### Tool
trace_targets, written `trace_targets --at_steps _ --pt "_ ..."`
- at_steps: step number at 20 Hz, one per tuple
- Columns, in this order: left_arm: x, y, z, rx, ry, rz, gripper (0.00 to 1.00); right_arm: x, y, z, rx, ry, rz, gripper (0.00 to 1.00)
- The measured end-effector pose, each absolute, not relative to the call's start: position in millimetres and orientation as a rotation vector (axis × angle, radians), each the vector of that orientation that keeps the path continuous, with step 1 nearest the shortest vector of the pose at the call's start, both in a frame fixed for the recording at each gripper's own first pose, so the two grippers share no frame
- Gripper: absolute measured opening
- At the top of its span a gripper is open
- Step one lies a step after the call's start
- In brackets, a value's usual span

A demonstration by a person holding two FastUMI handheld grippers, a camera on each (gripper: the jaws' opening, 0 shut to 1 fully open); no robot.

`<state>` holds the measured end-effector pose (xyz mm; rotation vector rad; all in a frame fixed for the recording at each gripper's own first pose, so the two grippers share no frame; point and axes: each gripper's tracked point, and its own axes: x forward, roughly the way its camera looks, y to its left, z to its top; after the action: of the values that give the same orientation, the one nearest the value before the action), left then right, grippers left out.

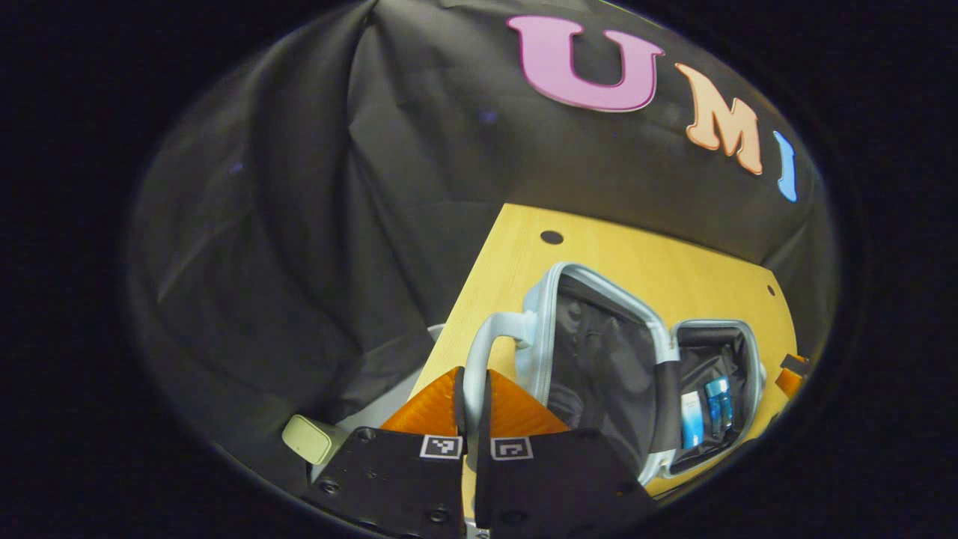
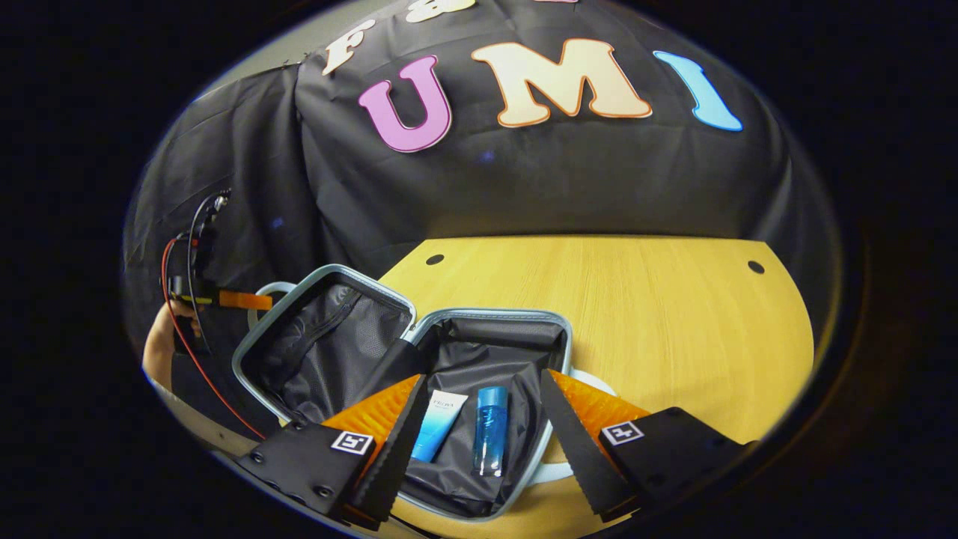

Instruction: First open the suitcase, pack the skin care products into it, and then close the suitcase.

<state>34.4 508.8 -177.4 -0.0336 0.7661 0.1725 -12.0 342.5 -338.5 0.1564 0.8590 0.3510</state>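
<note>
Holding the lid's handle [image 1: 479, 352] pinched in our left hand-held gripper [image 1: 473, 419] | suitcase [image 2: 329, 337] open on worktop [image 2: 658, 314], tube [image 2: 438, 425] and bottle [image 2: 490, 430] inside, lengthwise near-to-far | right hand-held gripper [image 2: 479, 442] spread above them | left nearer the lid for closing.

**Suitcase open, two products inside**

The pale-blue suitcase [image 2: 490, 318] lies open, its dark-lined lid [image 2: 322, 340] raised beyond the left finger. Between the spread fingers, a white-and-blue tube [image 2: 439, 424] and a blue bottle [image 2: 490, 428] lie side by side inside.
</note>
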Motion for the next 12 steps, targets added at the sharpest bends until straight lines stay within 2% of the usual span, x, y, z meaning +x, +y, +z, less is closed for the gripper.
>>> trace_targets --at_steps 5,12 --pt "33.0 447.6 -123.2 0.05 0.683 0.11 0.0 -13.8 318.3 -319.1 0.132 0.812 0.403 0.94" --pt "38.0 357.6 -77.1 0.078 0.61 -0.013 0.0 -22.3 277.5 -305.9 0.162 0.784 0.393 0.94"
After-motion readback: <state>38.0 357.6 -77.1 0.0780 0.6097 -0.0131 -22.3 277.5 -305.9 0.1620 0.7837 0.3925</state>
